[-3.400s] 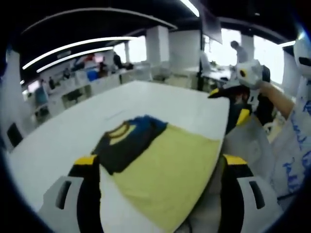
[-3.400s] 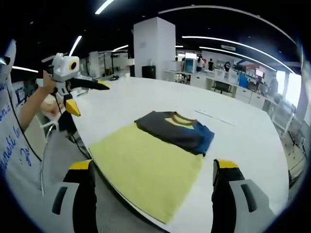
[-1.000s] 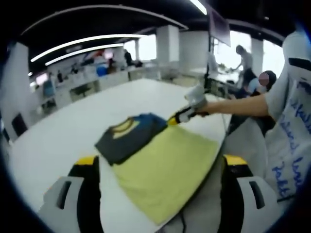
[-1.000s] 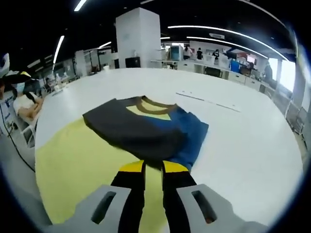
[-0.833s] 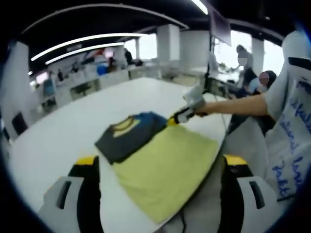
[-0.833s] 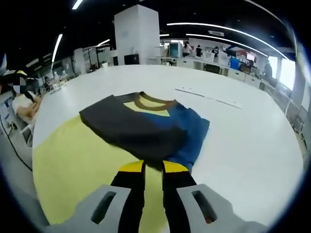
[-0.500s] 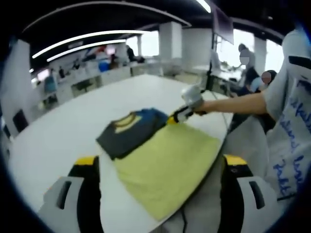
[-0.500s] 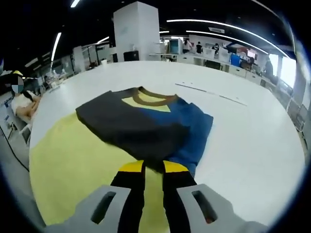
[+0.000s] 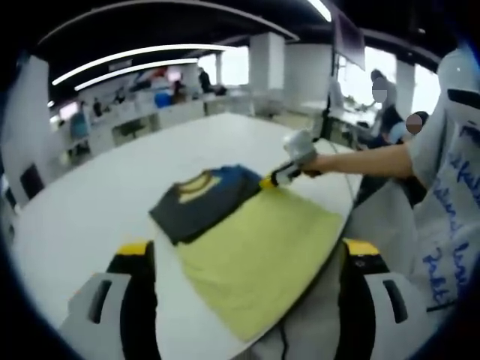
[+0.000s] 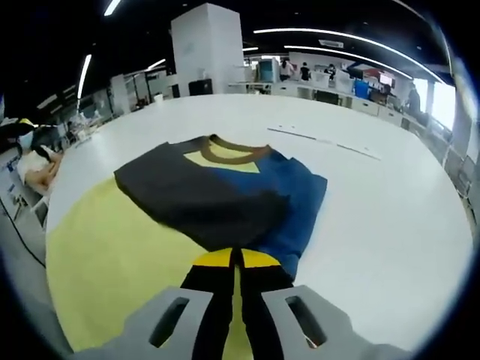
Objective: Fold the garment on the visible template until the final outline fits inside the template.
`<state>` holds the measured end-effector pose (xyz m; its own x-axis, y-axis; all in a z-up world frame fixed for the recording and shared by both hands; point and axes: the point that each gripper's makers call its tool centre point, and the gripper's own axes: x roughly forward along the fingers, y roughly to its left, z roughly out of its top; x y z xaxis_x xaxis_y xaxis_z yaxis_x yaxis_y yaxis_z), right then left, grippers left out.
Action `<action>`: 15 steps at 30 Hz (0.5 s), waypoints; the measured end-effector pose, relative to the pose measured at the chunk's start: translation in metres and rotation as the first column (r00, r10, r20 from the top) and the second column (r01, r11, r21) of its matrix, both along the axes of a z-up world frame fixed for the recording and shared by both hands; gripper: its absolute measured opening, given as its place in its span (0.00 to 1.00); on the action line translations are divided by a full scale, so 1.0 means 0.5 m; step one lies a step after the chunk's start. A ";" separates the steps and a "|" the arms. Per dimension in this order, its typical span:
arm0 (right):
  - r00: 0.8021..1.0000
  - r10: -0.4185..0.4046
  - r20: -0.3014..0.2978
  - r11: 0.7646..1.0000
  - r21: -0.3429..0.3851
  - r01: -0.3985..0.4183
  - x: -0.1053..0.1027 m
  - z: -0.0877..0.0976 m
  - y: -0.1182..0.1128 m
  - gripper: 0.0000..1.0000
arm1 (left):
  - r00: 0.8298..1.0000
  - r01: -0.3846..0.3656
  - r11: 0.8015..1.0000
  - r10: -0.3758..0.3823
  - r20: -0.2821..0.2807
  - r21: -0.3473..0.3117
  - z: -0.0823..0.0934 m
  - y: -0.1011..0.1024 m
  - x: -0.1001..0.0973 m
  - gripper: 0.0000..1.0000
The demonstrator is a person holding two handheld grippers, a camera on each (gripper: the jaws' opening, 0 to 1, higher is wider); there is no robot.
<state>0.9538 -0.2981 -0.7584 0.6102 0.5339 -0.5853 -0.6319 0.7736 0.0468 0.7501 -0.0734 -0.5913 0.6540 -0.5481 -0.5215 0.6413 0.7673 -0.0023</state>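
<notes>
Shirt [image 10: 225, 191] folded, part off mat [image 10: 112, 255]; right gripper [image 10: 237, 259] pinching its near edge, left gripper [image 9: 244, 259] open. Next: drag shirt onto mat

garment [image 10: 225, 195] partly on template [image 10: 105, 255], on table [image 10: 375, 225]

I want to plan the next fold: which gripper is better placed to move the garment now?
The right gripper: its fingers are closed at the edge of the garment. The left gripper is open and held back from it.
</notes>
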 end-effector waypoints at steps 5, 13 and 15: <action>1.000 -0.014 -0.008 1.000 0.014 0.014 -0.009 0.006 -0.007 0.02 | 1.000 0.007 1.000 -0.007 0.004 -0.001 0.003 -0.005 0.001 0.97; 1.000 -0.018 -0.011 1.000 0.010 0.018 -0.025 0.006 -0.008 0.02 | 1.000 0.018 1.000 -0.018 0.005 -0.004 0.004 -0.011 -0.003 0.97; 1.000 -0.018 -0.014 1.000 -0.004 0.018 -0.030 -0.001 -0.009 0.02 | 1.000 0.019 1.000 -0.019 0.008 -0.004 0.006 -0.010 -0.004 0.97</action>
